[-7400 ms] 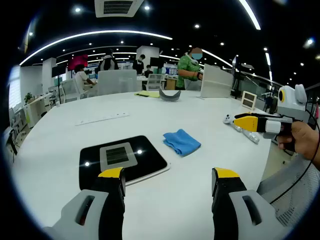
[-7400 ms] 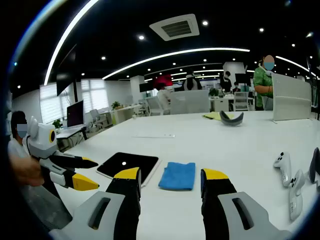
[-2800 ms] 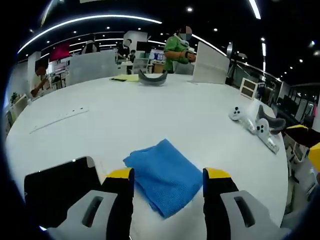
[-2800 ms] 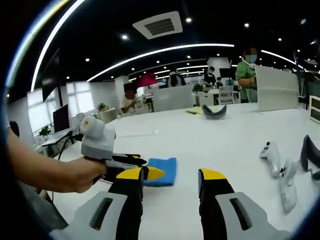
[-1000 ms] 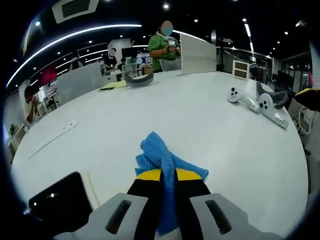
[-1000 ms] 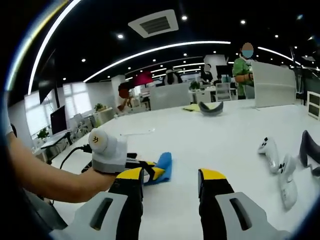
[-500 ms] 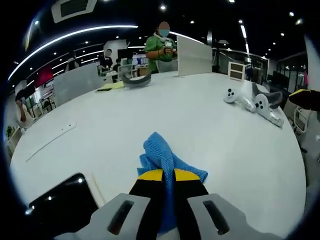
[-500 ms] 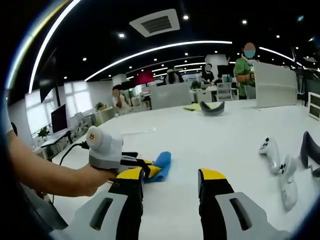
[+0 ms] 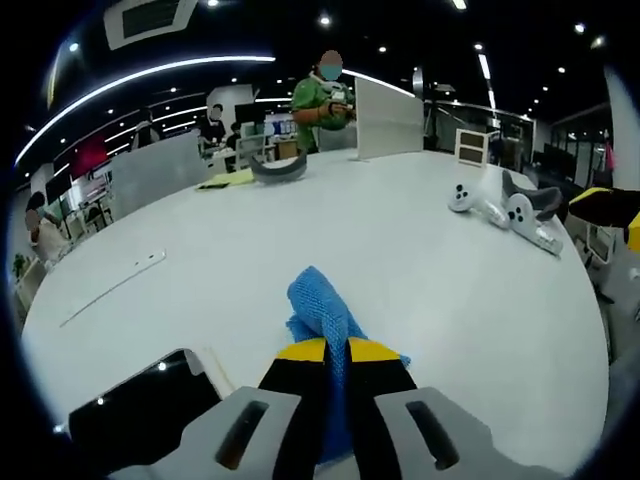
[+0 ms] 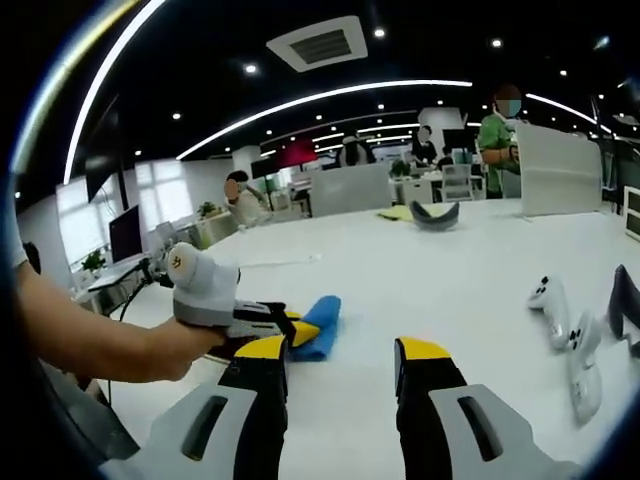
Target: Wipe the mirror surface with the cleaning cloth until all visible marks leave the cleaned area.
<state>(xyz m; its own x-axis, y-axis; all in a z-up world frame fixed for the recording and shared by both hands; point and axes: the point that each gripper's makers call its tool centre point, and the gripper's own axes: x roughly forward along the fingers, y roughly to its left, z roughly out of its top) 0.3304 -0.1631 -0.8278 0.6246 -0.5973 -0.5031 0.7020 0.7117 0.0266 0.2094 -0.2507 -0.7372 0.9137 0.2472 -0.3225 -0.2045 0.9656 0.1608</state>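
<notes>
Left gripper view has the left gripper (image 9: 337, 352) with jaws closed on the blue cleaning cloth (image 9: 318, 308), bunched above the white worktop (image 9: 400, 250); the dark mirror (image 9: 140, 400) lies just beside it. Right gripper view shows the right gripper (image 10: 337, 352), jaws apart and holding nothing.

Mirror (image 9: 130, 405): near-left portion cut off by view edge. Cleaning cloth (image 9: 322, 318): near part hidden between left gripper (image 9: 337, 352) jaws.
</notes>
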